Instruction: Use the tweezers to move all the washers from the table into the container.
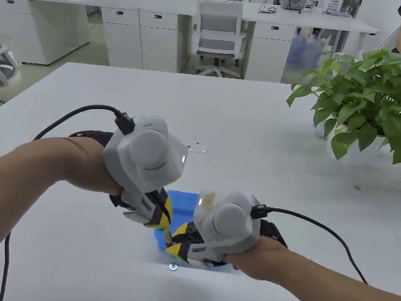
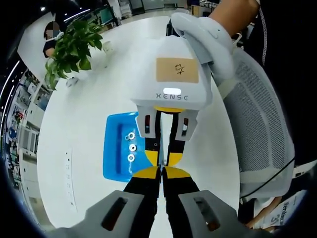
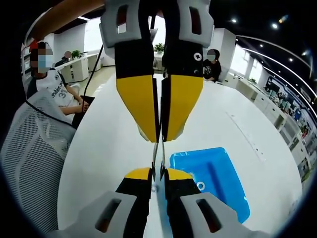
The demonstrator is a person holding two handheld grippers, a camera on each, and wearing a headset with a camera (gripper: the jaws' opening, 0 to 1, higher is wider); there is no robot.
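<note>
Head view has the blue container (image 1: 182,199) lying on the white bench (image 1: 250,138), largely covered by the two grippers that meet tip to tip above its near end. The left gripper (image 1: 160,216) comes in over the container from its left side and the right gripper (image 1: 178,241) from its near right corner. One washer (image 1: 173,267) lies on the bench just off the near edge of the container, outside it. A potted plant (image 1: 357,106) stands well apart from the container, to the far right.

Left gripper view looks down past its own yellow-tipped jaws, which are pressed almost together with only a thin slit between them. The right gripper's jaws point back at them, also drawn close. Beside both sets of tips sits the container, with three washers (image 2: 132,147) in a short row inside it.

Right gripper view shows the tweezers (image 3: 159,156) as a slim metal strip running from between its own nearly closed jaws up to the tips of the left gripper's jaws. Both pairs appear clamped on the strip, one at each end. The container lies just beside the tweezers with a washer near its closest corner. A mesh chair (image 3: 29,158) stands on the side away from the container
</note>
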